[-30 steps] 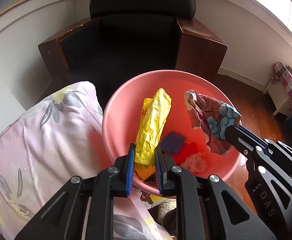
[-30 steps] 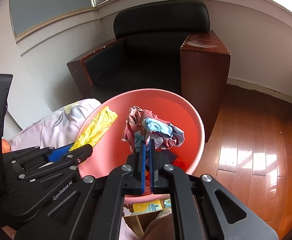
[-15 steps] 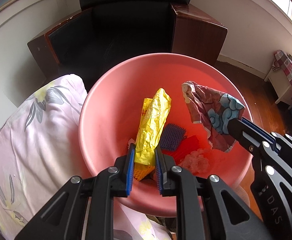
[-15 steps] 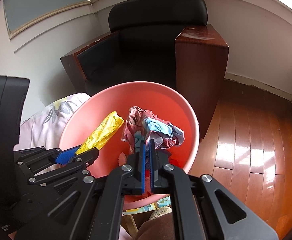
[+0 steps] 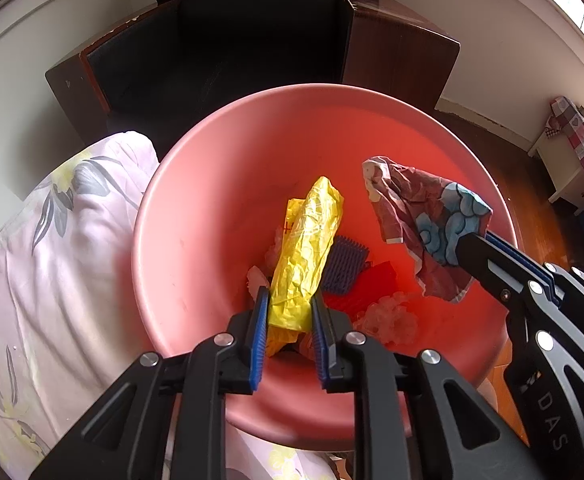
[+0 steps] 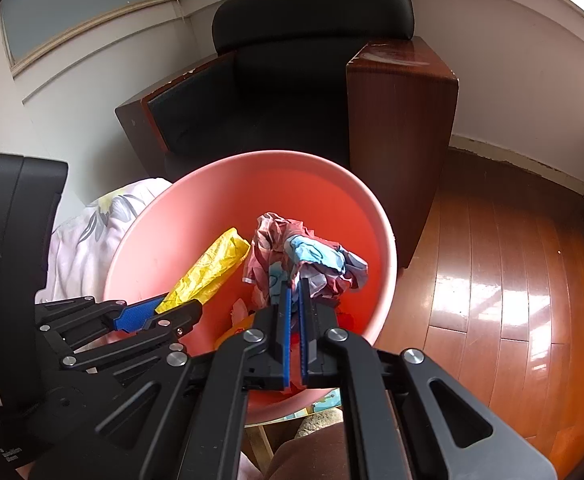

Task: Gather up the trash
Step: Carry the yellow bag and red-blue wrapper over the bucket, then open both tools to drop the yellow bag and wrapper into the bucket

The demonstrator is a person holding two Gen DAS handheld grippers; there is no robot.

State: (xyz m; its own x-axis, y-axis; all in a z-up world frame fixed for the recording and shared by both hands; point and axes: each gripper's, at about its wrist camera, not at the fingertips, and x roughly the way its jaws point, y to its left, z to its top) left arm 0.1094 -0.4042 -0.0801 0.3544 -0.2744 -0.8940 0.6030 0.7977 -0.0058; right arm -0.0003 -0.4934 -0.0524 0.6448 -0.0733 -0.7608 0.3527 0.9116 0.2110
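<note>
A pink plastic basin [image 5: 195, 240] [image 6: 219, 200] holds trash: a purple ridged piece [image 5: 344, 262], a red piece [image 5: 372, 284] and crumpled pinkish scraps [image 5: 388, 316]. My left gripper [image 5: 289, 300] [image 6: 159, 306] is shut on a crumpled yellow wrapper [image 5: 306, 248] [image 6: 207, 268] and holds it over the inside of the basin. My right gripper [image 6: 295, 284] [image 5: 468, 240] is shut on a crumpled maroon and blue wrapper [image 6: 304, 256] [image 5: 424, 216], also above the inside of the basin, to the right of the yellow one.
A black armchair [image 5: 251, 40] [image 6: 292, 80] with brown wooden sides stands right behind the basin. A pink flowered quilt [image 5: 51, 260] lies to the left. Wooden floor [image 6: 492, 280] spreads to the right, with a white stool [image 5: 572, 160] at the far right.
Both grippers have moved forward and down over the basin with their wrappers still held. The basin now fills more of both views.
</note>
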